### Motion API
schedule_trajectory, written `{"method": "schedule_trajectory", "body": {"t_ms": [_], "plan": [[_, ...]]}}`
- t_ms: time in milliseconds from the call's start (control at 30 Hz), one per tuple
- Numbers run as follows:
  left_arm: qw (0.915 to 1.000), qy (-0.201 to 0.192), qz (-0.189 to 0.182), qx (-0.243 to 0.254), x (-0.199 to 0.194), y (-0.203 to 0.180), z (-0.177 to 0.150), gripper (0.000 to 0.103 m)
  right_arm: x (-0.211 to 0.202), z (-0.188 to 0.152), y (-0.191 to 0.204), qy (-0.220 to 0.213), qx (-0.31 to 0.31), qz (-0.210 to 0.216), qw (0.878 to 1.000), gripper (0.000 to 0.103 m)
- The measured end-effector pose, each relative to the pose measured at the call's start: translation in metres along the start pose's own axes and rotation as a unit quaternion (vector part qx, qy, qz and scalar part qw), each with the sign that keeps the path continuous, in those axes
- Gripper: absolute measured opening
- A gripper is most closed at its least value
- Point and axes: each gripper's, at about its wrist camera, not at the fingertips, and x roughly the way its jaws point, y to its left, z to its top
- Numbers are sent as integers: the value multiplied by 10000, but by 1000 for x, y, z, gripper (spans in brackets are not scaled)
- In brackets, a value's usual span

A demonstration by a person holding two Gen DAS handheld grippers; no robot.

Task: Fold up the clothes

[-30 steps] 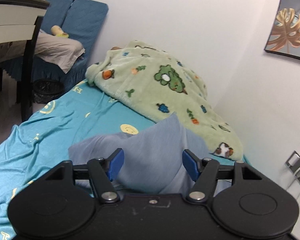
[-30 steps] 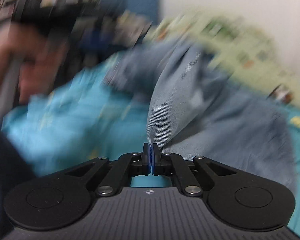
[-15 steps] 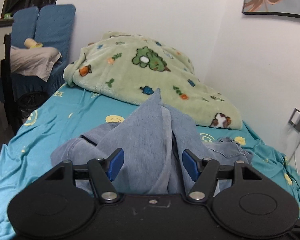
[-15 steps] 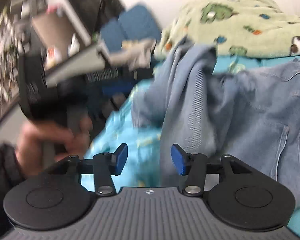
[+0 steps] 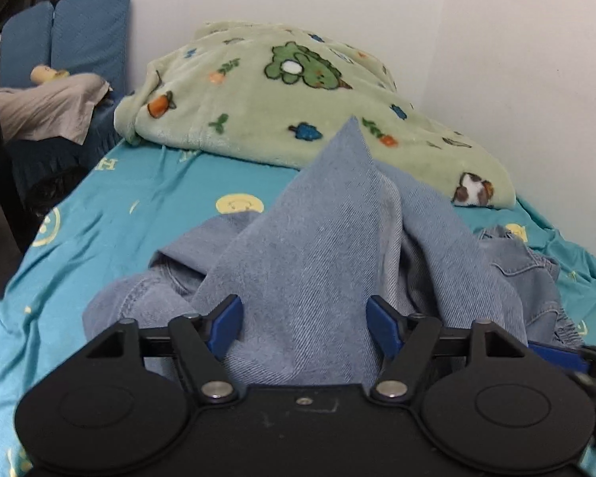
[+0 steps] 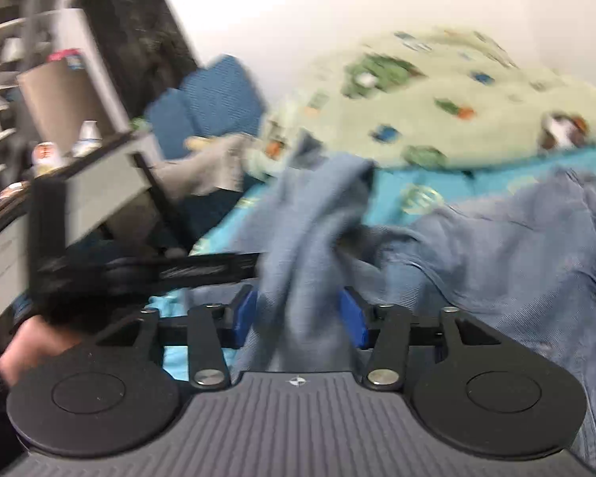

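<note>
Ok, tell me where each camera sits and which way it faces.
Left wrist: sits on the left claw, faces along the bed toward the green blanket and wall; denim garment between open pads.
Right wrist: sits on the right claw, faces across the bed toward the desk; blurred, with the other hand and its claw at left.
Shared: denim garment, blanket, bed, blue chair.

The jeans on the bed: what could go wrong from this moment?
1. The jeans lie bunched in a peak between the open left gripper; closing may catch several layers.
2. The right gripper, just closing around a fold, may grab it askew.
3. The blanket lies close behind, leaving little room for spreading.
</note>
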Motion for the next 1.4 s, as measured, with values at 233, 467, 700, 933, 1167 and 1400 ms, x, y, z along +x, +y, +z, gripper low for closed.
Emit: {"method": "schedule_trajectory", "body": {"t_ms": [233,467,700,933,1167,1400], "plan": [[9995,99,-189,249,-23,-4,-16,68,-13,11,-24,-152,661,2,9977,7],[9979,481,-332,-287,-25,-5,-36,73,-64,30,-48,-1429,1354,168,9803,7],[9982,438,262,-299,5,-19,-42,70,-82,39,-53,-1887,1497,484,9693,7],[9921,-48,574,-1111,-6,7,-24,13,-90,40,-50,-2019,1376,858,9659,7],[9782,-606,467,-1932,-13,47,50,10,-88,37,-32,-1949,1034,1287,9668,7],[9857,-671,806,-1318,21,69,90,11,-68,31,-6,-1546,426,1605,9739,7]]}}
